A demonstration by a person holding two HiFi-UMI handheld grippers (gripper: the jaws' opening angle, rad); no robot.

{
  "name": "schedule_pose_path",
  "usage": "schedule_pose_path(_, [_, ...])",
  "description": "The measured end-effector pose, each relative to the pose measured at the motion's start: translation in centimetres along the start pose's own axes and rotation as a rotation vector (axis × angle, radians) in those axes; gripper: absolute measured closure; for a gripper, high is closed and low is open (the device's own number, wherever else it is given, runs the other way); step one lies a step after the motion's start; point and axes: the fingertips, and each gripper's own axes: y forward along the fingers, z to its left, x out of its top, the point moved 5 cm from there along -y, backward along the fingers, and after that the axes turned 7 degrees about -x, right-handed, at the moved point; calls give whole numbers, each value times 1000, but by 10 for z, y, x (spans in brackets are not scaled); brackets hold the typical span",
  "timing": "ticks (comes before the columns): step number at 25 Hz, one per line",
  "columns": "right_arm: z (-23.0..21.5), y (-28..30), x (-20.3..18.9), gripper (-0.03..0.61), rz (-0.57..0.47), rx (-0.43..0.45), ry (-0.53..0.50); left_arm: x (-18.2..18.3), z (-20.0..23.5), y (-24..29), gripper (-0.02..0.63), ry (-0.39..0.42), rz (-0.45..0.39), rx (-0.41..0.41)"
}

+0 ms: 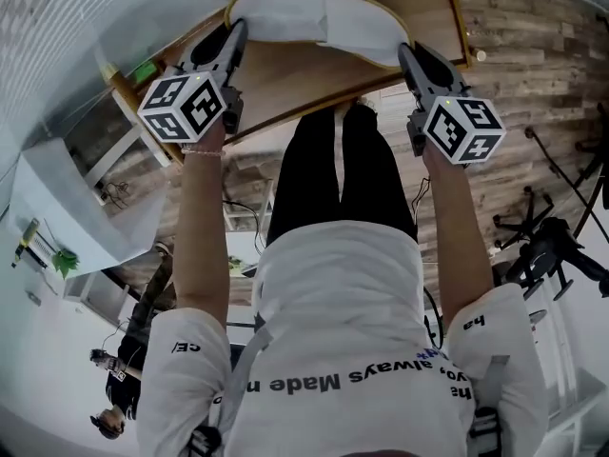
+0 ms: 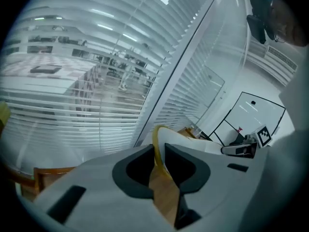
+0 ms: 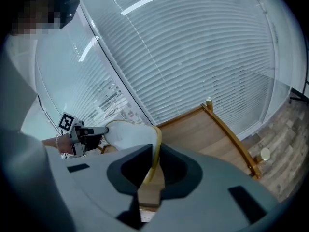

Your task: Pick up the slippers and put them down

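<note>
Slippers [image 1: 314,15], white with yellow edging, lying flat together: held above the wooden table [image 1: 314,84], one end in the left gripper [image 1: 237,32], the other in the right gripper [image 1: 408,55]. Both pairs of jaws are nearly closed, each pinching the yellow rim. Writing: the shirt [image 1: 333,284] carries dark print, upside down to the camera, legible in part as "always Made"; one sleeve shows "ha".

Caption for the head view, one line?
Left gripper and right gripper each clamp one end of the white slippers over a wooden table.
</note>
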Motion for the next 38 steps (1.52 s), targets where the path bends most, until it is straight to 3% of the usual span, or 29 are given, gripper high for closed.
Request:
schedule_pose_path(19, [43,-90,91,531,-83,53,-66,85,-88,-90,543,21,-92,23])
schedule_pose_path(26, [66,-126,126,532,-137,81,-83,119,-118,-128,545,35,-161,31])
schedule_pose_path(38, [102,-188,168,534,-205,100,-111,151,-169,-187,546,67,-242,48])
